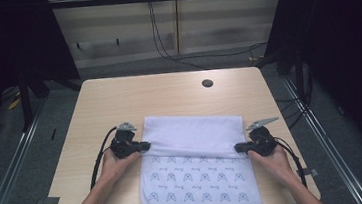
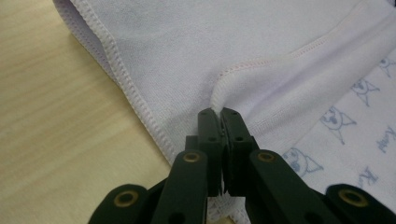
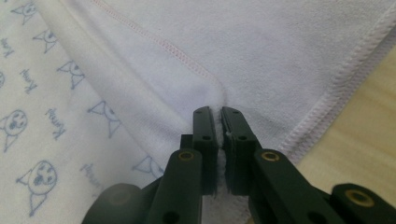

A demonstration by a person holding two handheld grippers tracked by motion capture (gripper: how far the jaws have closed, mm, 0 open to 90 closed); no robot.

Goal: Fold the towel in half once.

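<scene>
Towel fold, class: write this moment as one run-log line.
left tongs: shut on white cat-print cloth towel | right tongs: shut on towel | far part folded, plain side up | light wooden table

A white towel (image 1: 194, 156) lies on the near half of the table, its near part printed with small blue cat faces and hanging over the near edge. Its far part is folded back, showing a plain, pale underside with stitched hems, pinched at the left and right edges.

Wood table (image 1: 118, 95), grommet hole (image 1: 207, 83), cables (image 1: 164, 48) behind.
</scene>
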